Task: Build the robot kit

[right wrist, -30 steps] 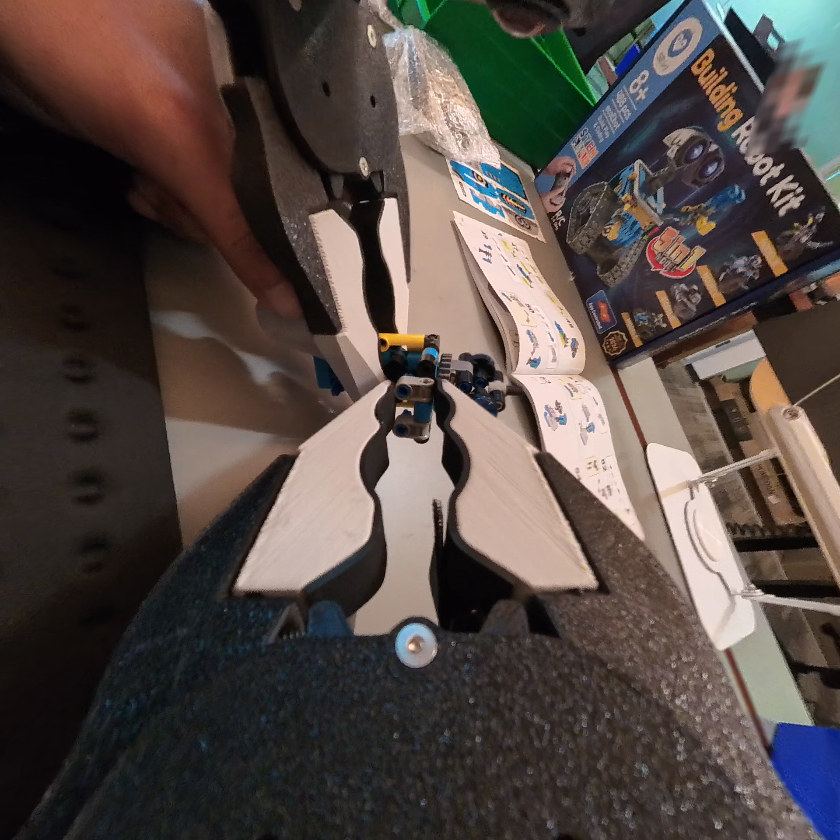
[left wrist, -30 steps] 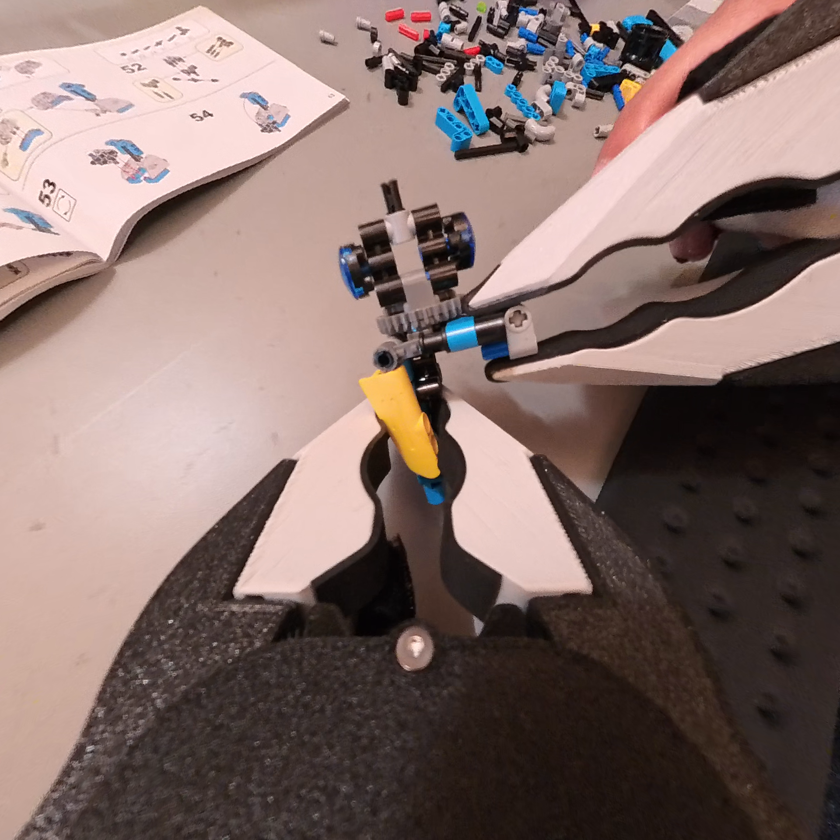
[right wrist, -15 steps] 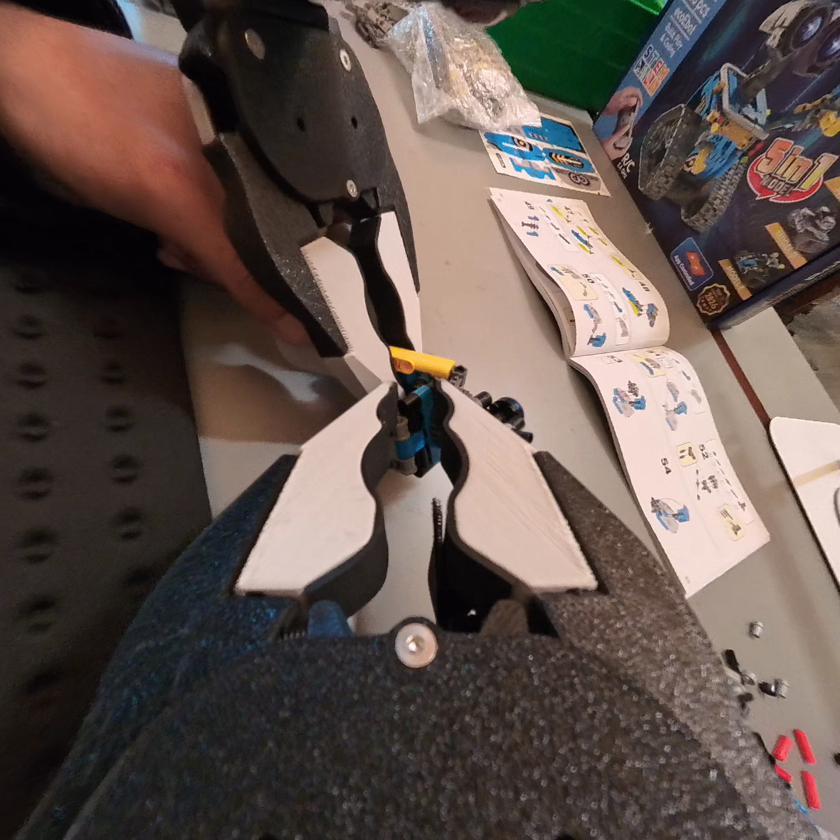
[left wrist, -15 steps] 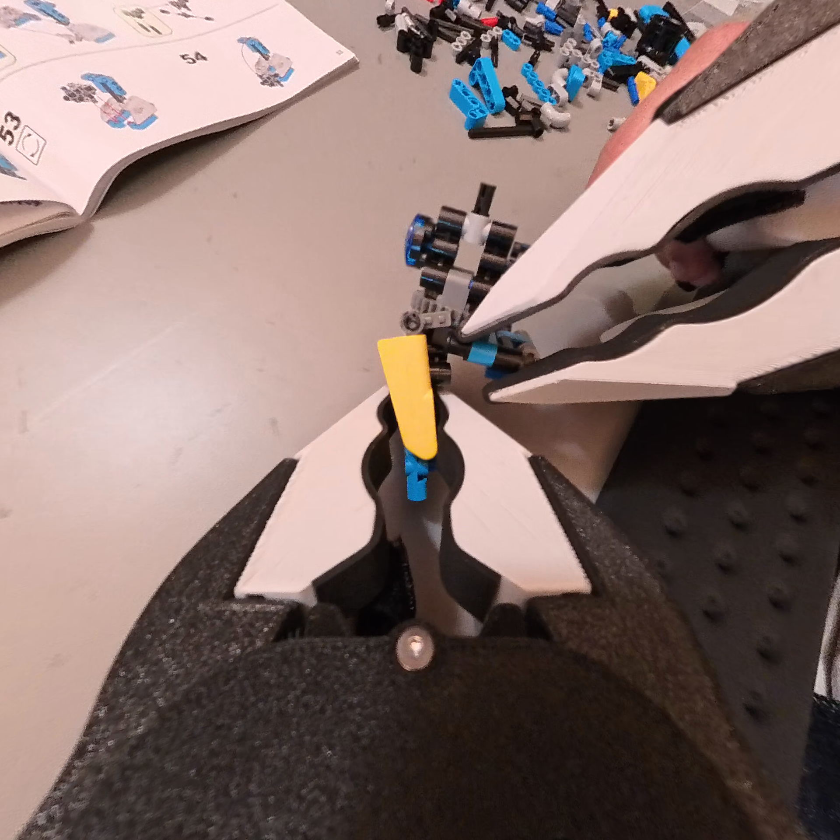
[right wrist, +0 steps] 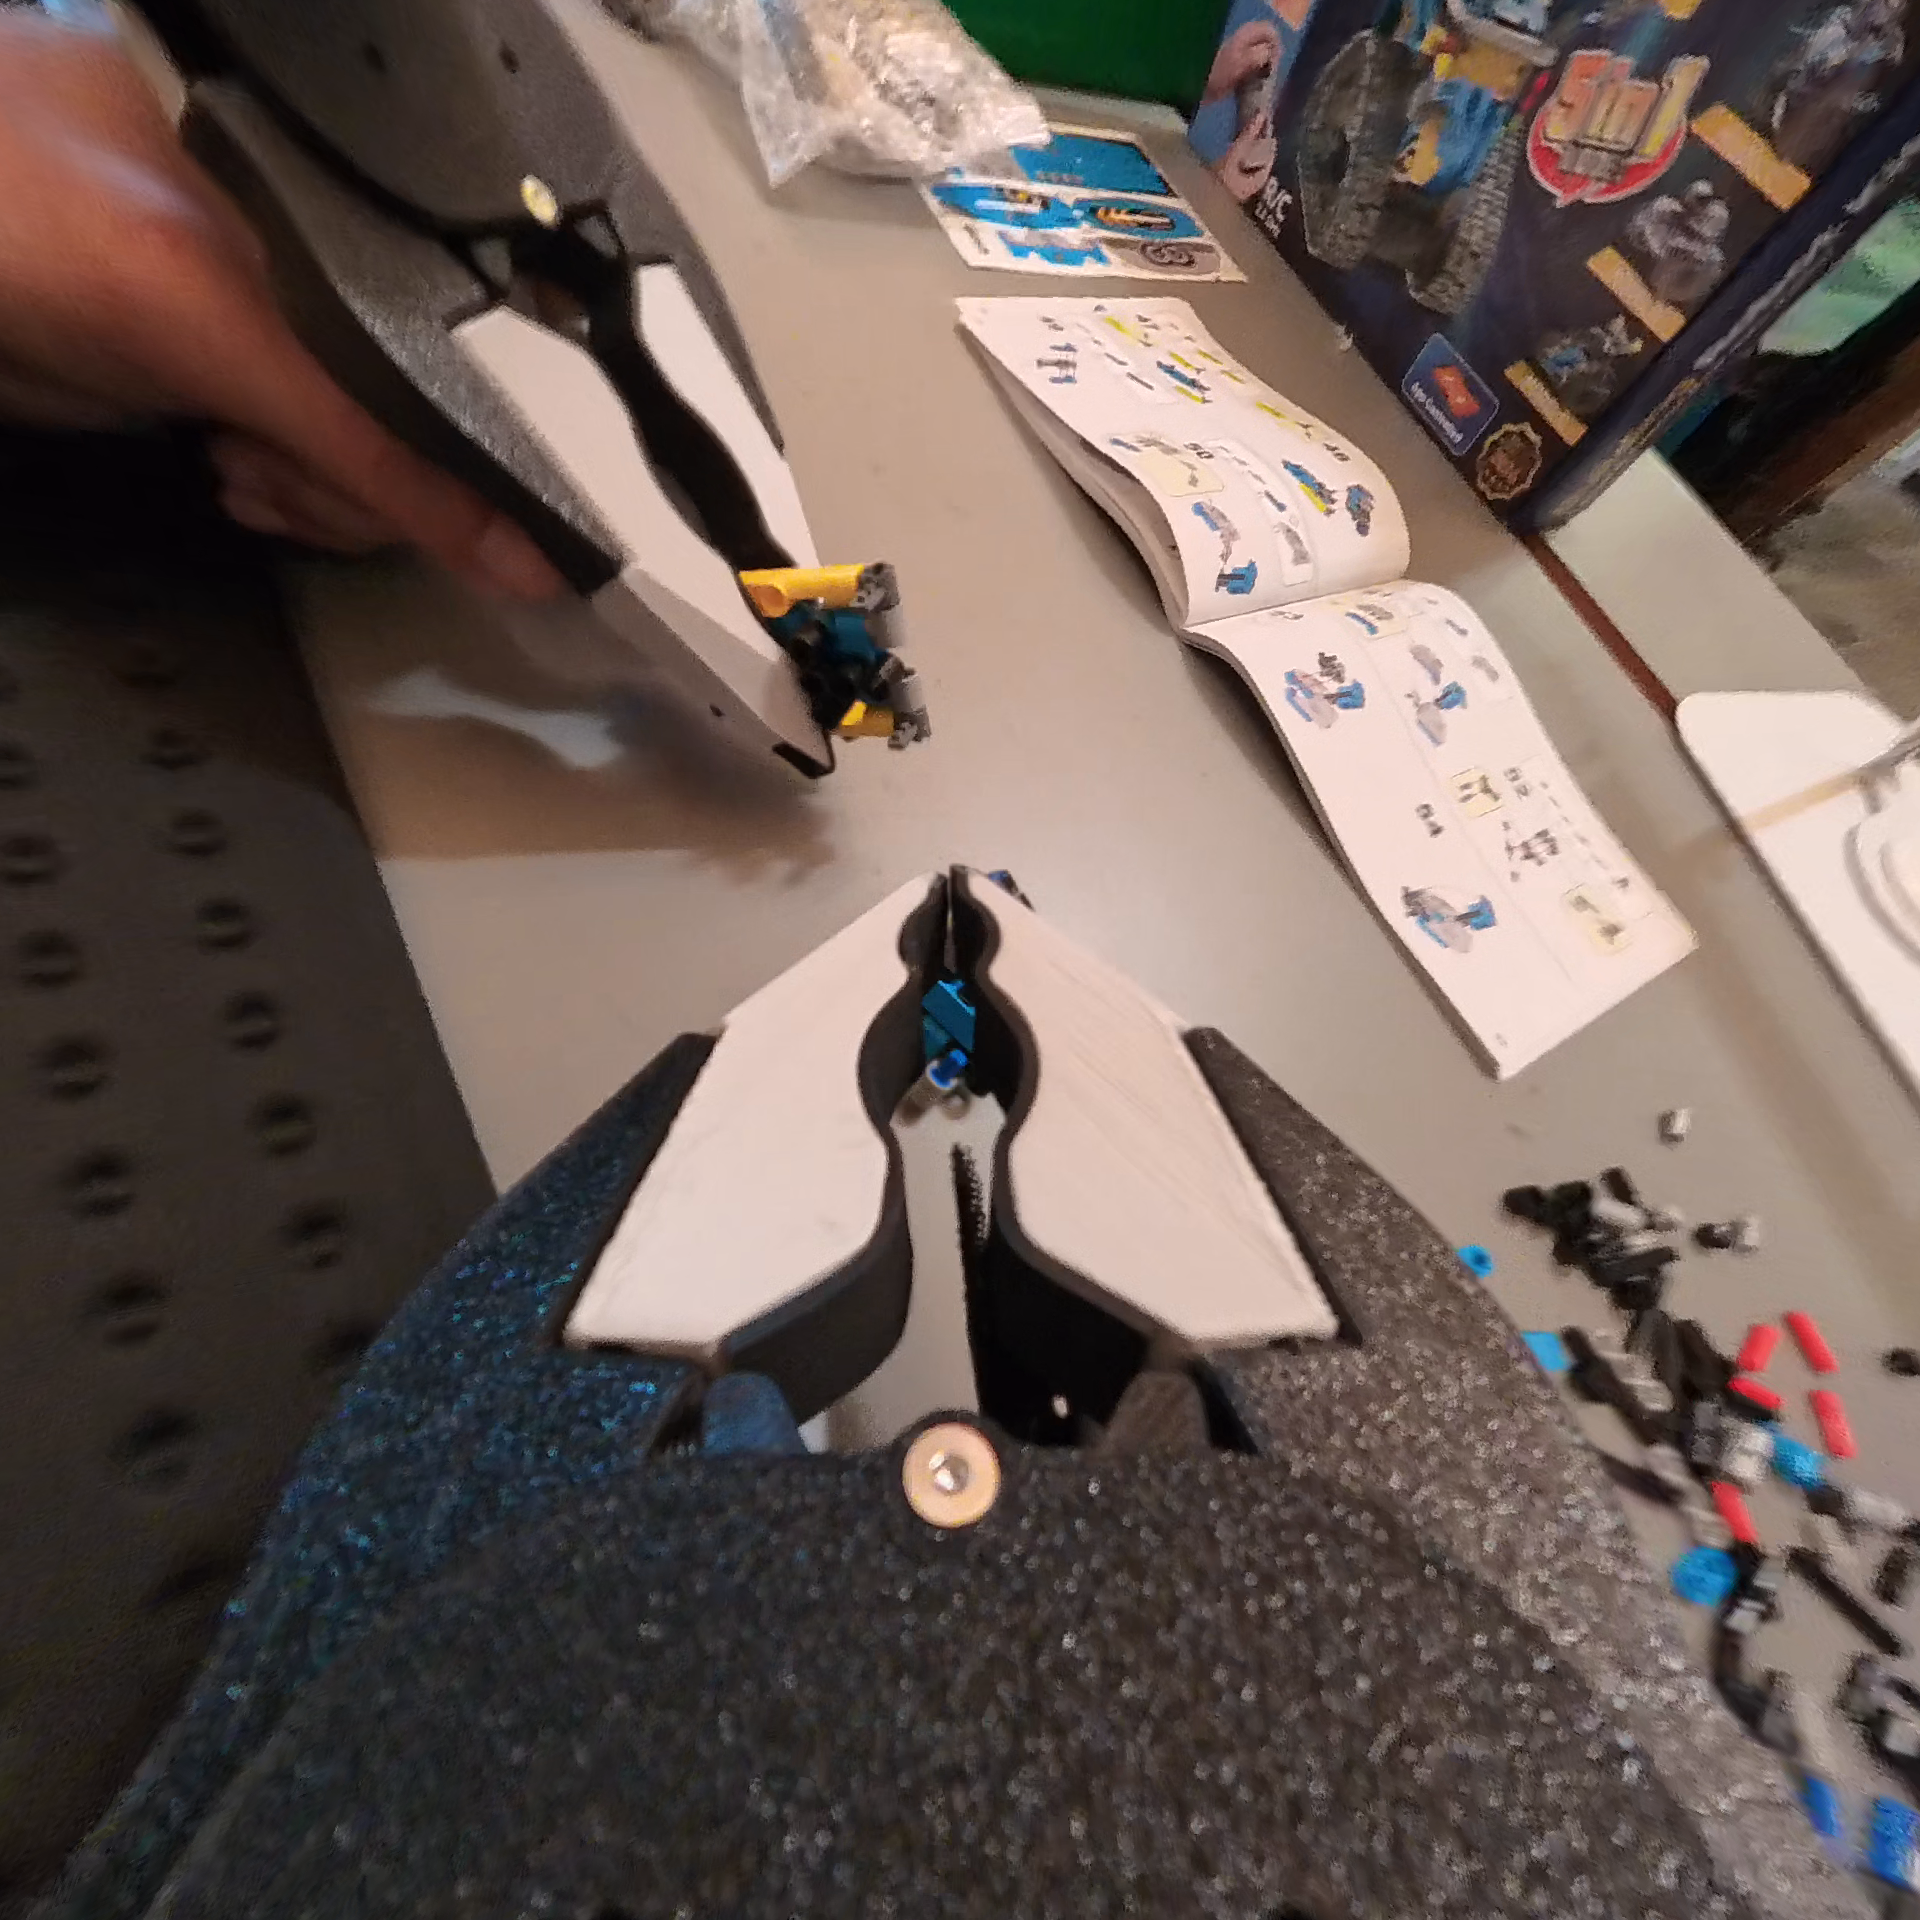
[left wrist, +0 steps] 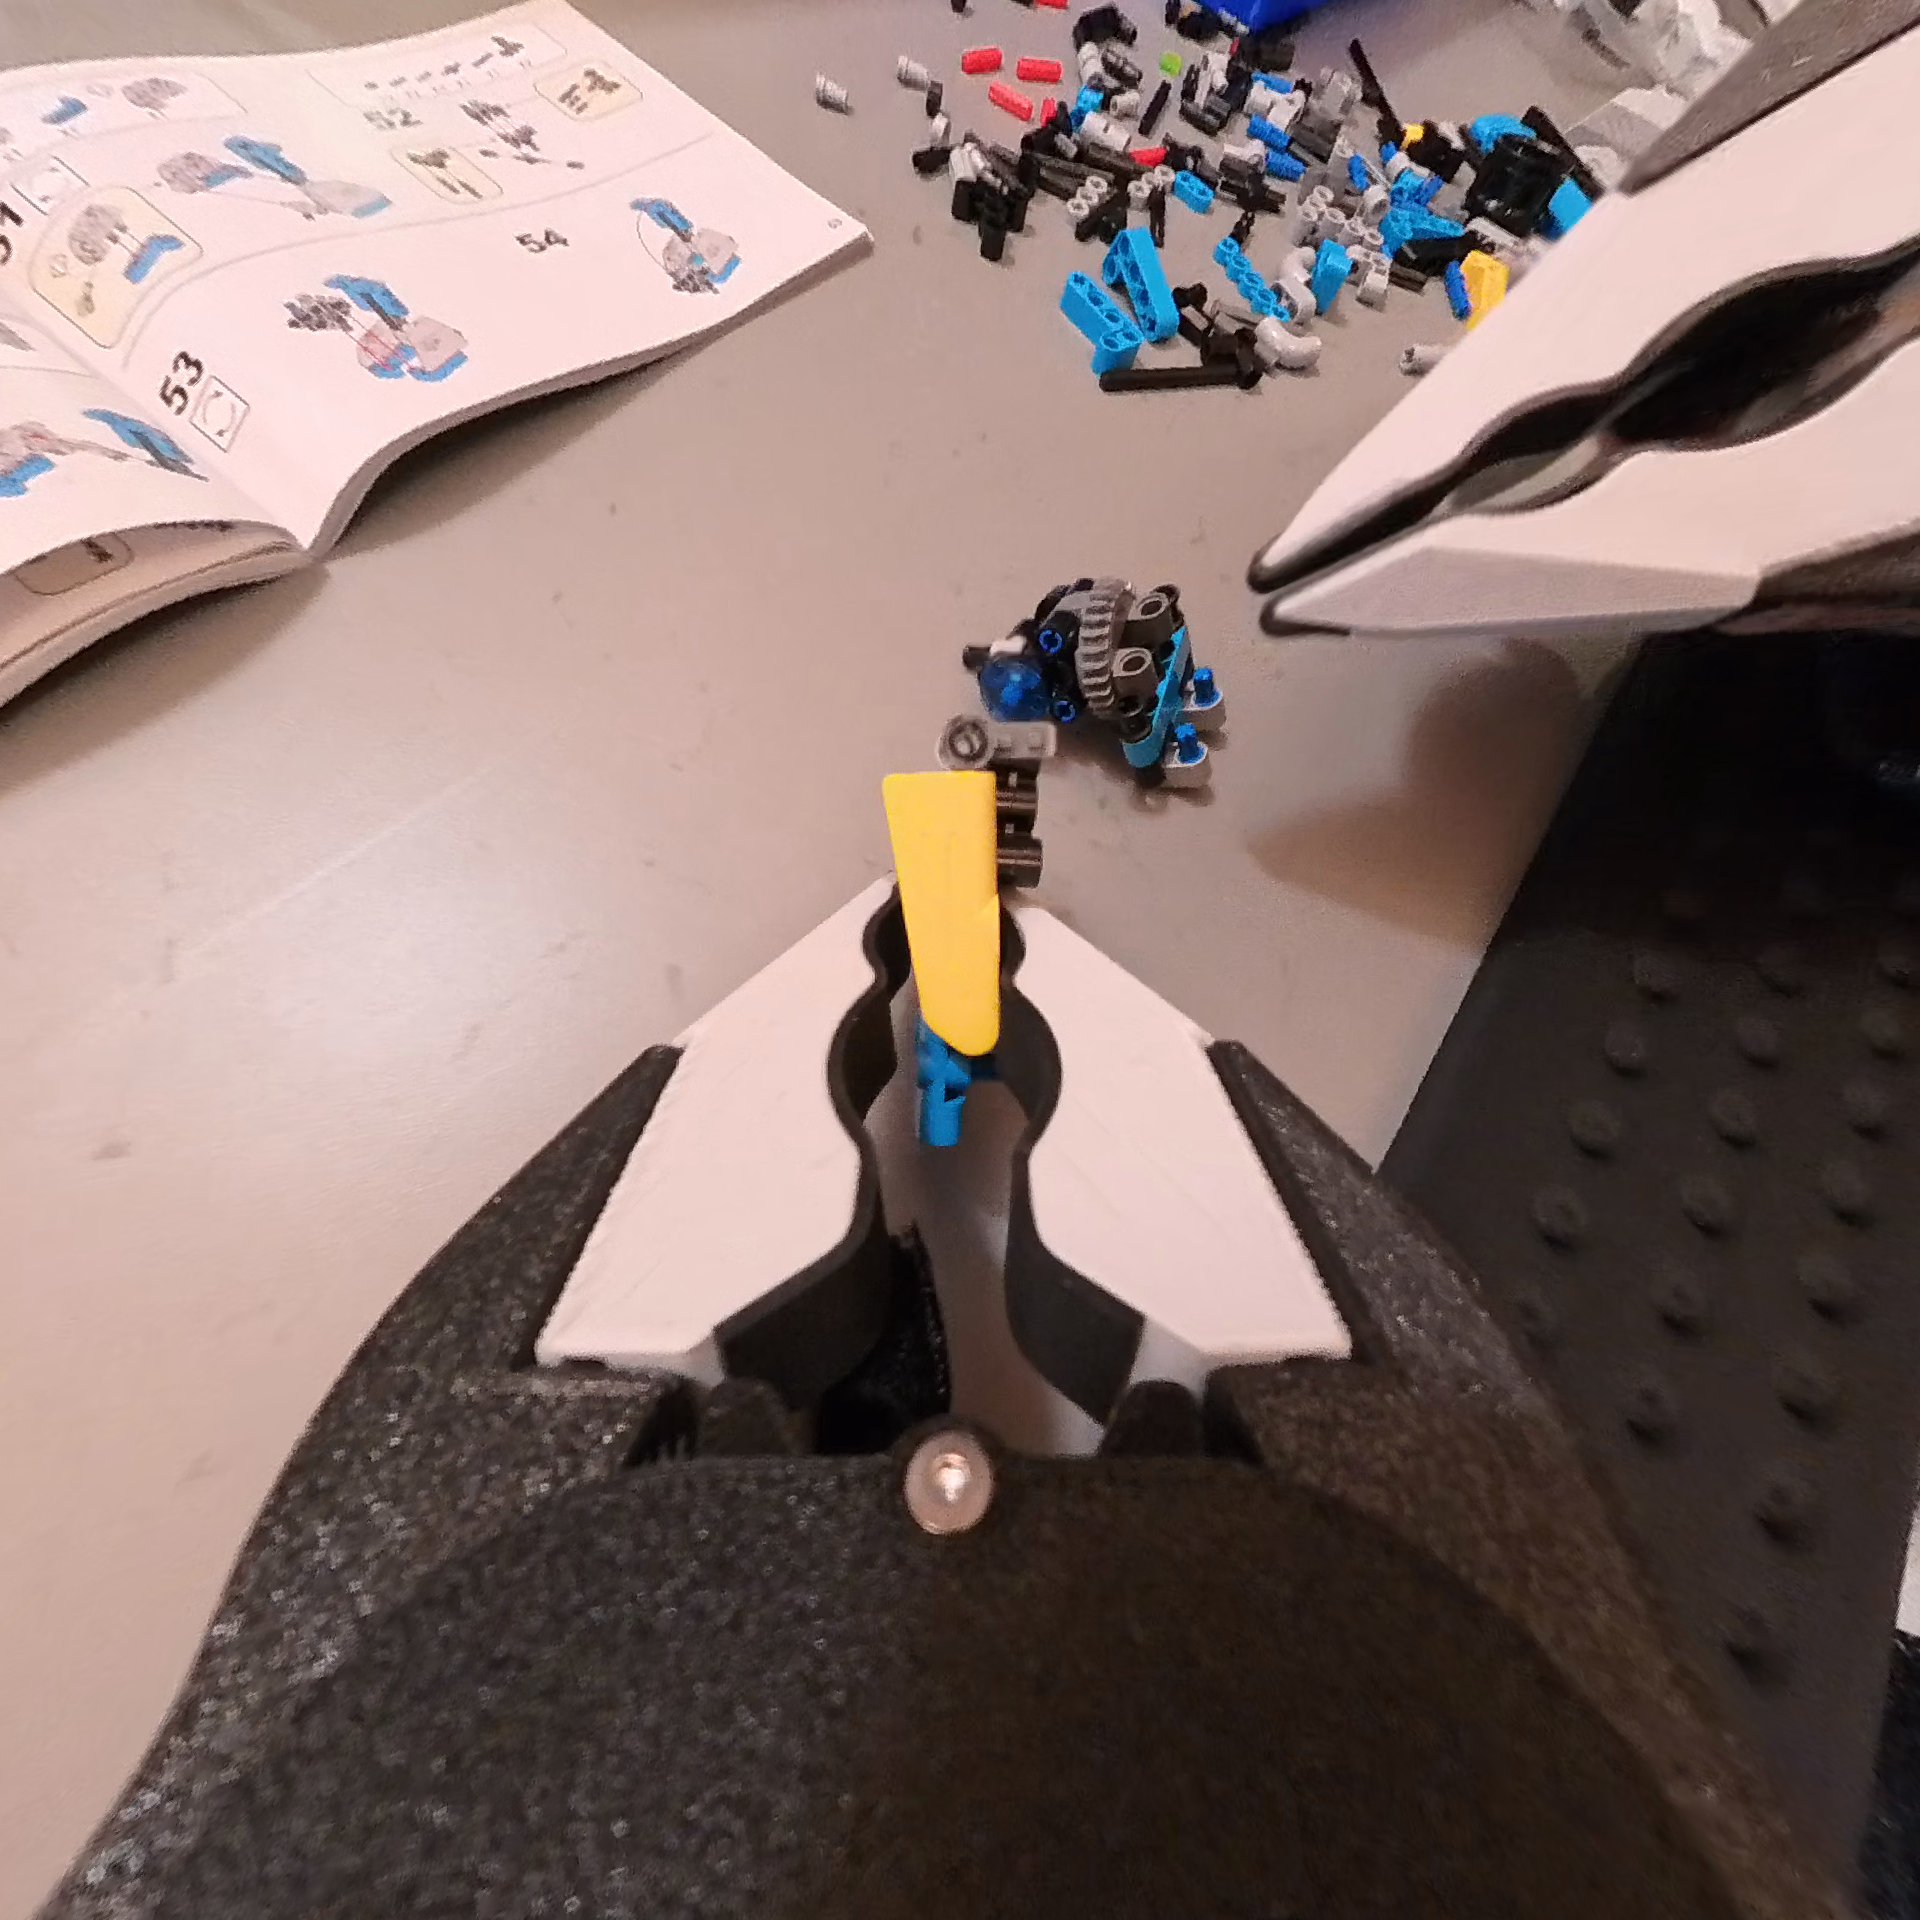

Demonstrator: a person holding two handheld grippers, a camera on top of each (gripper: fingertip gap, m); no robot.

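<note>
Your left tongs [left wrist: 951, 904] clamp a yellow-and-blue brick sub-assembly [left wrist: 951, 914]; right tongs [right wrist: 948, 883] pinched together, empty; gear-and-beam brick module [left wrist: 1101, 681] on grey table [left wrist: 520, 831] at 1 o'clock.

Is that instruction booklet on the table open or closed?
Open. The booklet lies spread on the table with two printed pages facing up and the spine fold between them; the right wrist view shows the same spread.
</note>
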